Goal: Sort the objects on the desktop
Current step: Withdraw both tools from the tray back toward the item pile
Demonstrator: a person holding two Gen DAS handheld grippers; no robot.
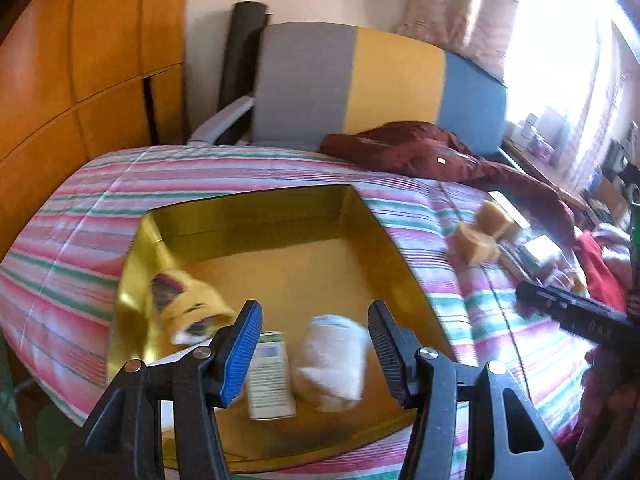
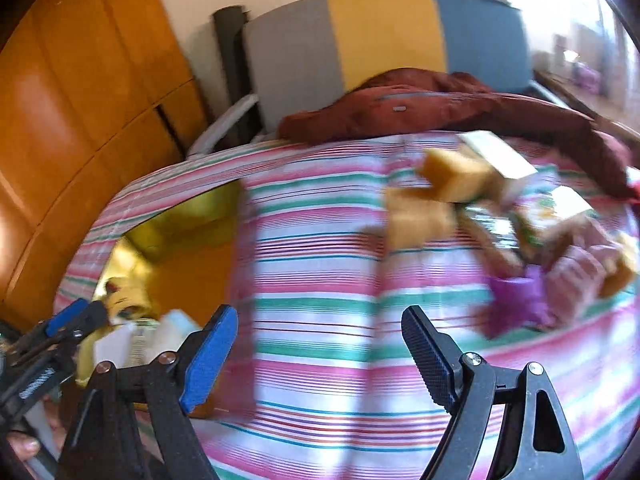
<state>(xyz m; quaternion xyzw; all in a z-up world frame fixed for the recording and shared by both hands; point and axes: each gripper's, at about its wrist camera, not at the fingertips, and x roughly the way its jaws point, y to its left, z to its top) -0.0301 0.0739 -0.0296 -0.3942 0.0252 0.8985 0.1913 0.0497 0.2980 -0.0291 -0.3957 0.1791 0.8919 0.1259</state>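
Note:
A gold-lined cardboard box (image 1: 256, 216) lies on the striped bedcover (image 1: 100, 208). Inside it are a yellow pouch (image 1: 188, 300), a small printed carton (image 1: 270, 376) and a white soft bundle (image 1: 338, 360). My left gripper (image 1: 314, 348) is open and empty above the box, over the carton and bundle. My right gripper (image 2: 320, 356) is open and empty above bare bedcover (image 2: 320, 280), to the right of the box (image 2: 180, 216). A blurred pile of tan blocks (image 2: 432, 196), small cartons and a purple item (image 2: 520, 292) lies to its upper right.
A dark red jacket (image 1: 420, 152) lies at the far side of the bed, in front of a grey, yellow and blue headboard (image 1: 380, 80). An orange wooden wardrobe (image 1: 80, 60) stands on the left. The tan blocks also show in the left wrist view (image 1: 480, 232).

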